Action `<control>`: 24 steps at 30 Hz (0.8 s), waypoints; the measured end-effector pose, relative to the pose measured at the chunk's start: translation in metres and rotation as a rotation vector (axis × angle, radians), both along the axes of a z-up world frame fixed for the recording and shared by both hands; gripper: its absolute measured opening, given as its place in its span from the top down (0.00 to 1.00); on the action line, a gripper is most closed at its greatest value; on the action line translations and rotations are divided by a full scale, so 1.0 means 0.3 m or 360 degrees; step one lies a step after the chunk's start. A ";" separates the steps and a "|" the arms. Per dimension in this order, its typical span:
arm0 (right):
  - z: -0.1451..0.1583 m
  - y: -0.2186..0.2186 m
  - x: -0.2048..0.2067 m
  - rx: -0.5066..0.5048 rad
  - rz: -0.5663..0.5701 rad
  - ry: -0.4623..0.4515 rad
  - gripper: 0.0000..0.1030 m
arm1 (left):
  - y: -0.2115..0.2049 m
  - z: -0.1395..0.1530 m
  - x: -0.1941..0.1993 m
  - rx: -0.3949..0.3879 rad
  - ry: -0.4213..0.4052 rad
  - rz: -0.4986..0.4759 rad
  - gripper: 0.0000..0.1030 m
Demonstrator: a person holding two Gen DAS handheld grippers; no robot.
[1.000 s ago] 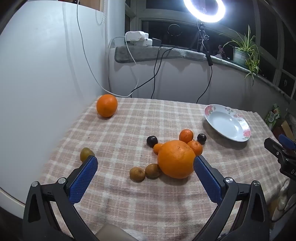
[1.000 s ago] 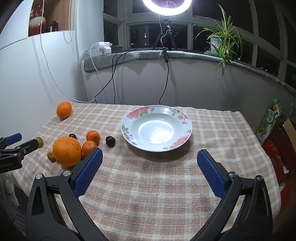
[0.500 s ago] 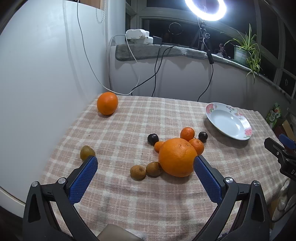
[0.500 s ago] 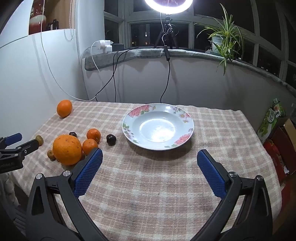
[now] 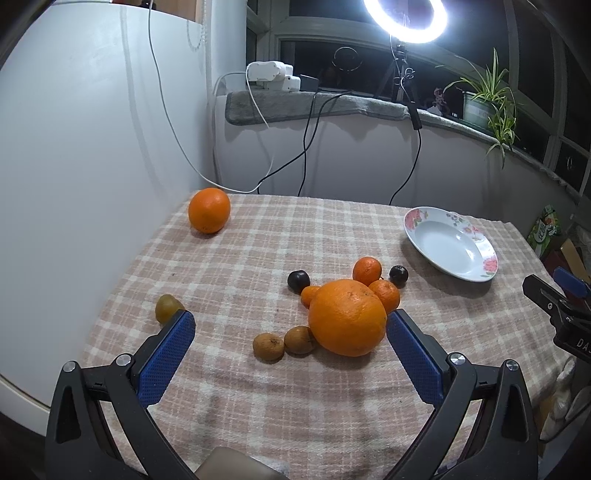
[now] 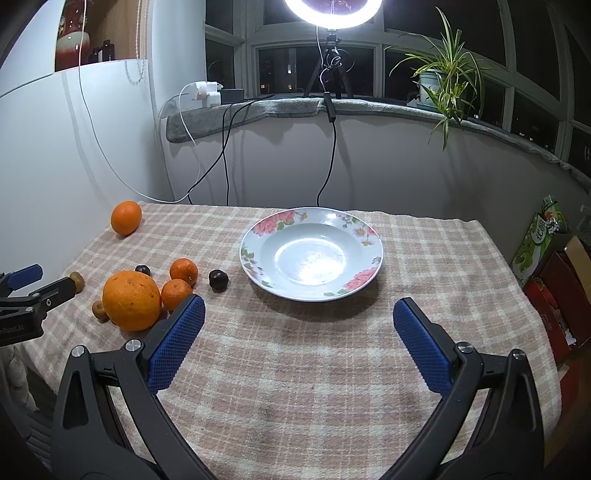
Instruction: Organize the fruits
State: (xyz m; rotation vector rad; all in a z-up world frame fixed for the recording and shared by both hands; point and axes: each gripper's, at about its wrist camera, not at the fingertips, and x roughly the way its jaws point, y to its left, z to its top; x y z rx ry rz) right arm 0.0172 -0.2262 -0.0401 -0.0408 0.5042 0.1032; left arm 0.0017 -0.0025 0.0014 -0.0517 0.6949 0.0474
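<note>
- Left tool point(image 5: 290, 334): spread wide, grasping nothing, held low over the near edge of the tabletop point(image 5: 258, 251); its blue pads point(image 5: 164, 356) flank the fruit cluster without touching it
- Right tool point(image 6: 299, 330): likewise spread wide and holding nothing, aimed at the plate point(image 6: 364, 236) from the near side
- Large orange point(image 5: 347, 317): on the checked cloth, just beside the right pad of the left tool in the left wrist view; contact cannot be confirmed
- Three small tangerines point(image 5: 366, 270) crowd the far side of the large orange, touching or nearly touching it
- Two dark plums point(image 5: 298, 280) lie either side of the tangerines, one left, one right towards the plate
- Two brown kiwis point(image 5: 268, 346) lie side by side at the near left of the large orange; a third kiwi point(image 5: 168, 307) lies apart, partly behind the left pad
- Second orange point(image 5: 209, 210): alone at the far left corner, well apart from the cluster
- Plate: flowered rim, white bowl, holds no fruit; stands on the right half of the cloth, near the cluster but apart from it
- Change against the earlier frames: no fruit has shifted; both tools keep the same spread; the scene sits slightly lower in each view, consistent with a small tilt or rise of the cameras
- Ring light point(image 6: 332, 11) and potted plant point(image 6: 443, 79) stand on the window sill behind
</note>
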 end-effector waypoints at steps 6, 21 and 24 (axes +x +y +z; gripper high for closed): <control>-0.001 0.006 -0.002 -0.0004 -0.0001 0.0000 0.00 | -0.004 0.000 0.000 -0.0002 -0.0002 -0.0001 0.00; -0.001 0.006 -0.003 -0.0009 0.0002 0.0003 0.00 | -0.003 0.000 -0.001 -0.0008 -0.0004 -0.0004 0.00; -0.002 0.006 -0.003 -0.0009 0.0003 0.0004 0.00 | -0.002 -0.002 -0.002 -0.0011 -0.0003 -0.0003 0.00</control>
